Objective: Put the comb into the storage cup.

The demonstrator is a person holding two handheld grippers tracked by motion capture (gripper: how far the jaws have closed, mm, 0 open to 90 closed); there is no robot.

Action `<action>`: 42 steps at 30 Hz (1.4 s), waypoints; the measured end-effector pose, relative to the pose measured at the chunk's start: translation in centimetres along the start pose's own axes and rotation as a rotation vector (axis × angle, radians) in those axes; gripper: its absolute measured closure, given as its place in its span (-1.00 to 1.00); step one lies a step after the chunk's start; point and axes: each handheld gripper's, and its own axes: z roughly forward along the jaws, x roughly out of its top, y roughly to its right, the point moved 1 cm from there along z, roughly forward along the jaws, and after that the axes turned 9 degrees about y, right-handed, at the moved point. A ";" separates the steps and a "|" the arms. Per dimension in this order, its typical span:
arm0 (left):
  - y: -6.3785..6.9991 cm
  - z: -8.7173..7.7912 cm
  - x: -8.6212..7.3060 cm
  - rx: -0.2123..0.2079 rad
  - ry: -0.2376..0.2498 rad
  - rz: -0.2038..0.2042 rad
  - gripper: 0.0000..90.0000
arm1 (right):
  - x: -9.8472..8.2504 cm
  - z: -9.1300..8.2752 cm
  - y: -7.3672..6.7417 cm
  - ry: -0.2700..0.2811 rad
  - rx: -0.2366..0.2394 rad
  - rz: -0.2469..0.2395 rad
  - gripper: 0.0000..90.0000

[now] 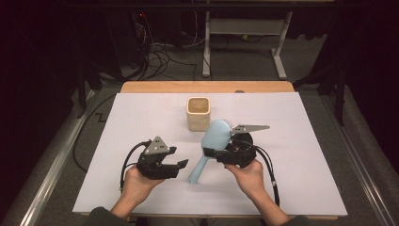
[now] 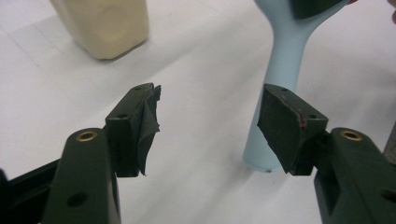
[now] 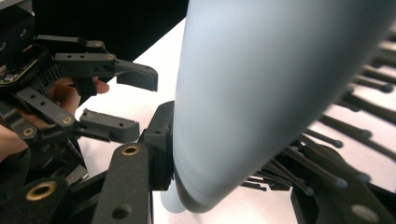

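There is one blue brush [image 1: 212, 141]. There is one cup [image 1: 198, 113]. There is one white table [image 1: 141, 117]. There are two grippers, a left gripper [image 1: 181, 165] and a right gripper [image 1: 209, 151]. Two hands hold them, one gripper in each hand.

No legible text, label, brand, number or sign in any view. Checked surfaces: light-blue hairbrush [image 1: 212, 141] plain; beige cup [image 1: 198, 113] plain; white table cover [image 1: 141, 117] unmarked. Black gripper bodies carry screw holes and brass bushings, no lettering that can be read. Background cables and table frame too dark and small to make out any marking.
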 end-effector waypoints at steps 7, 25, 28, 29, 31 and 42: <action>-1.2 -1.4 -1.0 0.030 0.025 -0.017 -0.18 | 0.1 -0.4 0.3 -0.007 -0.013 -0.003 0.24; -3.2 -4.2 -3.9 0.082 0.068 -0.070 -0.20 | 0.5 -1.3 0.8 -0.012 -0.042 -0.012 0.23; -3.5 -4.7 -4.5 0.093 0.077 -0.083 -0.20 | 0.5 -1.4 0.9 -0.013 -0.043 -0.013 0.23; -3.6 -4.9 -4.7 0.098 0.080 -0.088 -0.20 | 0.5 -1.5 0.9 -0.013 -0.044 -0.014 0.23; -3.9 -5.2 -5.1 0.106 0.090 -0.098 -0.21 | 0.6 -1.5 1.0 -0.013 -0.046 -0.015 0.23; -4.7 -6.4 -6.9 0.167 0.121 -0.121 -0.24 | 1.0 -2.1 1.4 -0.010 -0.060 -0.015 0.23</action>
